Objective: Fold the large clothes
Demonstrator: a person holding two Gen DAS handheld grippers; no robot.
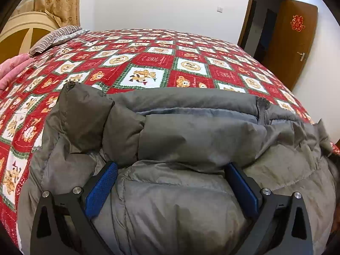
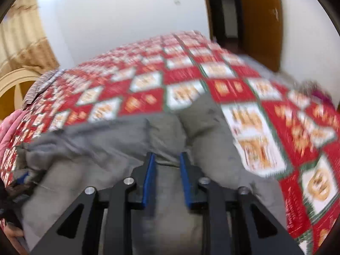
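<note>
White walls and a brown door (image 1: 291, 42) are being seen beyond the bed (image 1: 148, 61). Toward six o'clock, the grey padded jacket (image 1: 191, 131) is being straddled by the left hand-held gripper (image 1: 171, 167), jaws apart; a jacket fold is being pinched by the right hand-held gripper (image 2: 167, 159).

1 grey down jacket (image 1: 191, 140), 1 red patchwork bedspread (image 1: 148, 59) w/ bear squares (too many to count), 1 striped pillow (image 1: 53, 39), 1 pink quilt (image 1: 12, 68), 1 curtain (image 1: 57, 0), 1 wooden door (image 1: 293, 42), 1 wall switch (image 1: 220, 9), 2 grippers: left gripper (image 1: 170, 167), right gripper (image 2: 167, 157).
</note>
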